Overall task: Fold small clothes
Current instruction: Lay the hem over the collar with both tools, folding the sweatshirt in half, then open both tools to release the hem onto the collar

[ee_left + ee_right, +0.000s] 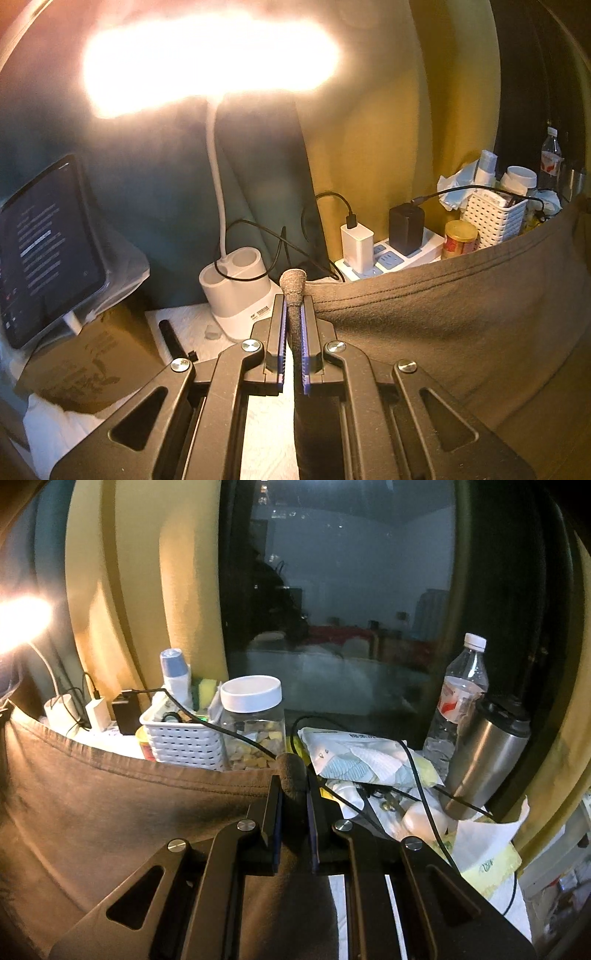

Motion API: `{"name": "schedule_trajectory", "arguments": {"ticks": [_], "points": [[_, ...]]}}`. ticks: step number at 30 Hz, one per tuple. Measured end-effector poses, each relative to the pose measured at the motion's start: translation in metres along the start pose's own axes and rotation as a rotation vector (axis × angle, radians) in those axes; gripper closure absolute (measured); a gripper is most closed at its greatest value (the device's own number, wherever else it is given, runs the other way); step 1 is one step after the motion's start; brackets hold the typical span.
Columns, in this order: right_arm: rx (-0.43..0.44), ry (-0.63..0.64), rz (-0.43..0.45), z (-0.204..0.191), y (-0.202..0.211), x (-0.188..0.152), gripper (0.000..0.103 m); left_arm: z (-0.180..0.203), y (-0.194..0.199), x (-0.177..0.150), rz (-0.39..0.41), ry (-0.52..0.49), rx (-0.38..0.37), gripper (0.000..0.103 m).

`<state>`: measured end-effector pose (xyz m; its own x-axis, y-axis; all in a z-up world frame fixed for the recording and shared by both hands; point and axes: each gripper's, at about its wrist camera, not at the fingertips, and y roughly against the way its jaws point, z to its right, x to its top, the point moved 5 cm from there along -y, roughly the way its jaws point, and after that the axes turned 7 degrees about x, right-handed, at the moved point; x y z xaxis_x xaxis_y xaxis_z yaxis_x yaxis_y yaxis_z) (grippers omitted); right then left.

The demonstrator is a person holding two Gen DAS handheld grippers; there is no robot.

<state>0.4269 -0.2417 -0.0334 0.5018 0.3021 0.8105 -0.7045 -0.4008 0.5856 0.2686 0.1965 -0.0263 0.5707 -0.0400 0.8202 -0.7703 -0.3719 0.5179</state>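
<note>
A small brown-grey garment (pixel 443 317) hangs stretched between my two grippers, its stitched hem running along the top. My left gripper (pixel 294 306) is shut on one corner of the garment, a nub of cloth poking above the fingers. In the right wrist view the same garment (pixel 122 805) spreads to the left, and my right gripper (pixel 294 786) is shut on its other corner. Both grippers hold it lifted above the white tabletop (pixel 266 435).
A lit desk lamp (pixel 236 288) and a tablet on a stand (pixel 44 251) are behind on the left. A power strip with chargers (pixel 391 251), a white basket (pixel 181 738), a jar (pixel 255 723), a water bottle (pixel 458 701), a steel tumbler (pixel 484 757) and cables crowd the back.
</note>
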Motion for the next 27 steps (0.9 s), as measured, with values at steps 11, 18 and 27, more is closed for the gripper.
{"name": "schedule_trajectory", "arguments": {"ticks": [11,18,27], "points": [[-0.045,0.026,-0.008,0.007,-0.038,0.002,0.090,0.011,-0.042,-0.002,-0.049,0.000,0.002,0.098],[-0.059,0.031,-0.053,0.006,-0.062,-0.012,0.090,0.016,-0.061,-0.013,-0.093,0.020,-0.015,0.098],[-0.073,0.016,-0.105,0.008,-0.080,-0.026,0.090,0.015,-0.077,-0.025,-0.144,0.047,-0.012,0.096]]}}
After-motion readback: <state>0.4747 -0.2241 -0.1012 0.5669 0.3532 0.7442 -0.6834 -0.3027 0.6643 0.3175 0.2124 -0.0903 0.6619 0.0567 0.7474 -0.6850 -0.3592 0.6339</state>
